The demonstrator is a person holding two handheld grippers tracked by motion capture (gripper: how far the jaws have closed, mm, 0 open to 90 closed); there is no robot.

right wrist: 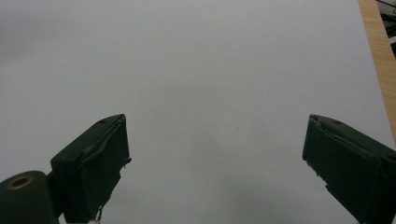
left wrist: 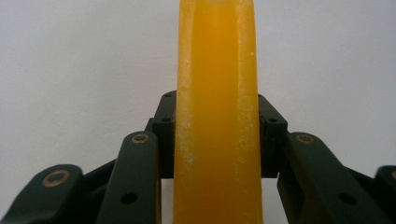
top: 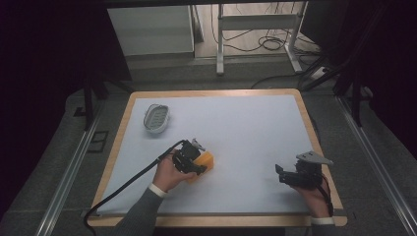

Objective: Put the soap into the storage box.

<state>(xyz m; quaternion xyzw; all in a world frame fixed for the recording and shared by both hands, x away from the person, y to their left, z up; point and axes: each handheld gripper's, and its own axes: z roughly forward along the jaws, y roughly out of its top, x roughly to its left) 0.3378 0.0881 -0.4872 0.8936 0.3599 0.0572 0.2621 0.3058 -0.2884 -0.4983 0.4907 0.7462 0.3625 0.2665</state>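
Soap, by the look of it: an orange, waxy, slightly translucent bar [left wrist: 217,112] with rounded edges and pale flecks along its sides stands pinched between the two black jaws of the left gripper [left wrist: 217,135], whose pads press flat on both long faces. In the high view the bar [top: 205,161] sits on the white tabletop [top: 246,128], left of centre and near the front edge, with the left gripper [top: 193,162] over it and the left hand [top: 168,173] curled round the body, grey sleeve and black cable trailing back. Farther back on the left lies a white oval soap dish [top: 156,118] with a slotted tray. The right gripper [top: 281,174] rests low near the front right, spread wide over bare surface, held by the right hand [top: 314,196].
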